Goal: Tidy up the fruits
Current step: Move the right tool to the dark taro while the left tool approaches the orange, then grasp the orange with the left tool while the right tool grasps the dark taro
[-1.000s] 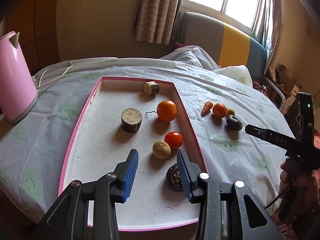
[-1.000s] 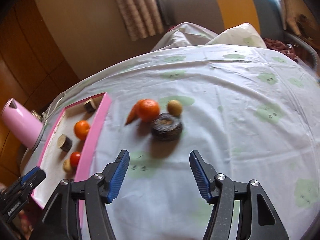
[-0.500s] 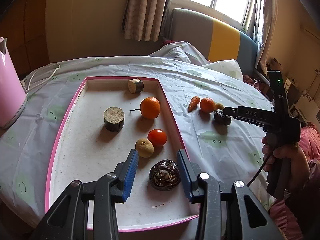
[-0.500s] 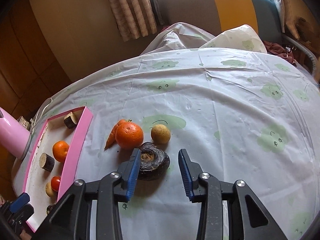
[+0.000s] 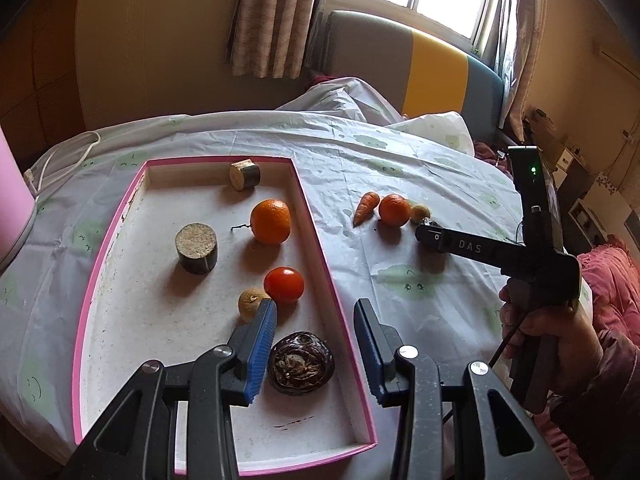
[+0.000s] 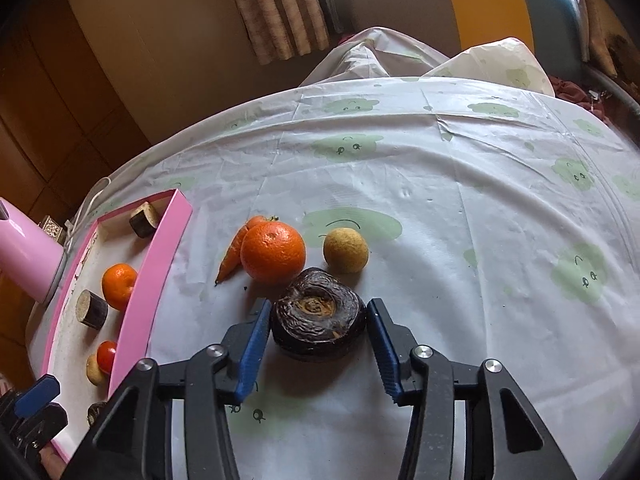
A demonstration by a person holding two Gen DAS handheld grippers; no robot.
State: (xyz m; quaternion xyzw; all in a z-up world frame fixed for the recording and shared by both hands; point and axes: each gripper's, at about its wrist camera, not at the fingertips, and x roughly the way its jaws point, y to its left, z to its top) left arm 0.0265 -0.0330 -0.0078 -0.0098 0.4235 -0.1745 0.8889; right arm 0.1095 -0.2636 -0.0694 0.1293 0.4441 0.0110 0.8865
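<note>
A pink-rimmed tray (image 5: 316,248) holds an orange (image 5: 271,221), a tomato (image 5: 284,284), a small tan fruit (image 5: 251,304) and a dark wrinkled fruit (image 5: 300,362). My left gripper (image 5: 314,350) is open above the tray's near right corner, with that dark fruit between its fingers, untouched. On the cloth lie a carrot (image 6: 232,254), an orange (image 6: 273,251), a tan fruit (image 6: 345,250) and a second dark wrinkled fruit (image 6: 318,330). My right gripper (image 6: 318,346) is open with its fingers on either side of this fruit, close to it.
Two wooden log pieces (image 5: 197,247) (image 5: 245,175) stand in the tray. A pink kettle (image 6: 24,256) stands left of the tray with a white cord (image 5: 64,152). A sofa (image 5: 416,76) and curtains lie beyond the table.
My left gripper has pulled back and up from the dark fruit it released in the tray. My right gripper has moved forward and now straddles the dark fruit on the cloth.
</note>
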